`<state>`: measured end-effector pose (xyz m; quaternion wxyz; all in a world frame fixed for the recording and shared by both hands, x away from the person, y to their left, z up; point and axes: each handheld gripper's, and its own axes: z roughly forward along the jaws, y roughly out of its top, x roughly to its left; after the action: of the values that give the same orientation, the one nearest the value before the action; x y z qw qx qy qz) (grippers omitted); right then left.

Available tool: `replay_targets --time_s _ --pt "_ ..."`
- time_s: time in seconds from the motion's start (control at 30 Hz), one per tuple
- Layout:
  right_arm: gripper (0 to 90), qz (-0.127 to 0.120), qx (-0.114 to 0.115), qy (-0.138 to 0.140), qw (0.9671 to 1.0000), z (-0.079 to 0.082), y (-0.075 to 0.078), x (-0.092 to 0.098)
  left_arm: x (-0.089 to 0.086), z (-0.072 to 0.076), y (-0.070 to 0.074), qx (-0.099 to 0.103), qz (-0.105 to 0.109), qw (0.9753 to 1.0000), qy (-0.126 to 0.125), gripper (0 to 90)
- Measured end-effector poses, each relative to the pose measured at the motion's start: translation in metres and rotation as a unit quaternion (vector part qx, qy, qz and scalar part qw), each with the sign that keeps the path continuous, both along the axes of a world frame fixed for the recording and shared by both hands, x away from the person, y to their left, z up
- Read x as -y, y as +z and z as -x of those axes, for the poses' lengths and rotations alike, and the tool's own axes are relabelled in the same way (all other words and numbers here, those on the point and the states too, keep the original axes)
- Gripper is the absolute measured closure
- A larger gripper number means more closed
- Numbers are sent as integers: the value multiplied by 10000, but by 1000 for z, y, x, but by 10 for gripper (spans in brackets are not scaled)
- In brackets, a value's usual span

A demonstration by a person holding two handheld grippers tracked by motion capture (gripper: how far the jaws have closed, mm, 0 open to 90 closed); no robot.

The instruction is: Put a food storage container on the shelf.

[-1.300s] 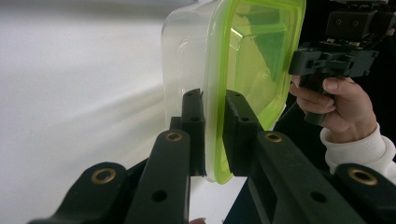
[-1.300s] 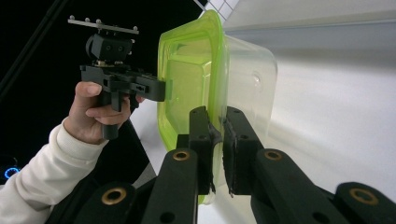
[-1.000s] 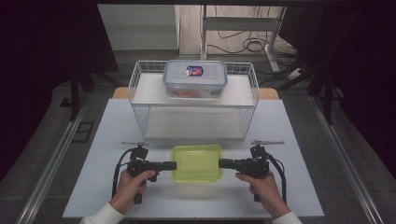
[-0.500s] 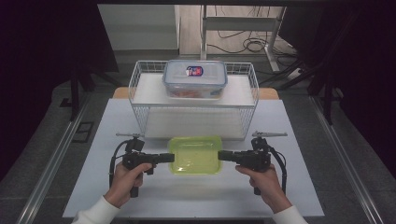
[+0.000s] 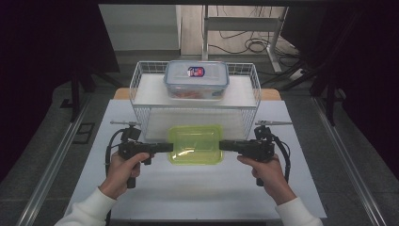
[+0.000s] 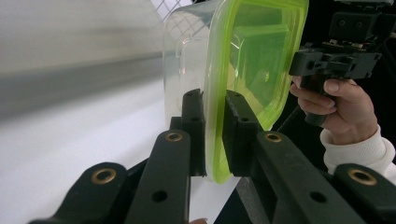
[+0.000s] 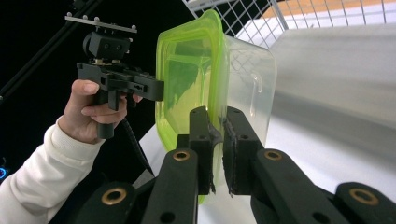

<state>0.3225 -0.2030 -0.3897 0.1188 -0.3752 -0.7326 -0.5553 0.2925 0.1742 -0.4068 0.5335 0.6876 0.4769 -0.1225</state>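
Observation:
A clear container with a lime-green lid hangs level just in front of the wire basket, held at both short ends. My left gripper is shut on its left rim. My right gripper is shut on its right rim. In the left gripper view the jaws pinch the green lid edge of the container, with the other hand and gripper beyond. In the right gripper view the jaws clamp the rim of the container.
Inside the white wire basket at the table's back sits a clear box with a blue lid. The white table top stretches under the held container. Dark floor and metal rails flank the table.
Both grippers have carried the green-lidded container away from the person, toward the front wall of the wire basket. The blue-lidded box has not moved.

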Motion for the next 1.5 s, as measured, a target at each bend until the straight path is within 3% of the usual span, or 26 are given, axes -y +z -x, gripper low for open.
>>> replay_targets --time_s 0.37,1.5 --pt "825 -34 177 -28 9998 -6 28 0 1 -7 32 225 -79 9997 11 806" --pt "826 -141 373 -170 9991 -47 91 -1 -1 -56 102 479 -163 9987 -12 807"
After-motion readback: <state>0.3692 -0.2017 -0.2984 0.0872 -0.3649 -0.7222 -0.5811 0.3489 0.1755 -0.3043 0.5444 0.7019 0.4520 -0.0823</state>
